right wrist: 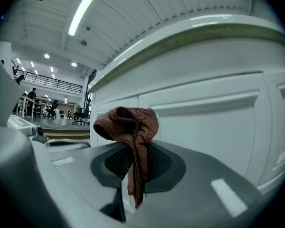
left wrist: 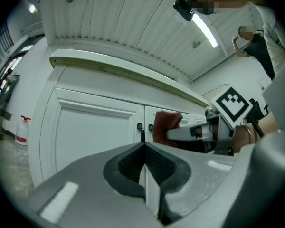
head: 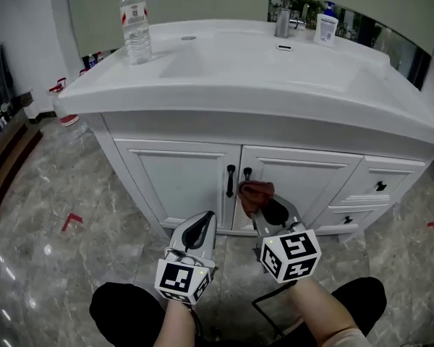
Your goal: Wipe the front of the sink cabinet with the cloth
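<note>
A white sink cabinet [head: 181, 179] stands in front of me, its two doors [left wrist: 95, 132] meeting at a pair of black handles [head: 231, 181]. My right gripper [head: 264, 204] is shut on a reddish-brown cloth [head: 255, 192], bunched above its tips and held close to the right door [right wrist: 204, 122] just beside the handles. The cloth [right wrist: 130, 127] hangs down between the jaws. It looks near or against the door; contact cannot be told. My left gripper [head: 200, 226] is shut with nothing in it, lower and left of the right one, pointing at the left door. The cloth [left wrist: 165, 126] also shows in the left gripper view.
Drawers with black knobs [head: 380, 186] sit at the cabinet's right. On the white countertop [head: 224, 85] stand a water bottle [head: 135, 22], a faucet [head: 283, 13] and a small white bottle [head: 325, 27]. Grey marble floor [head: 43, 244] lies all around; my knees [head: 123, 309] are low in view.
</note>
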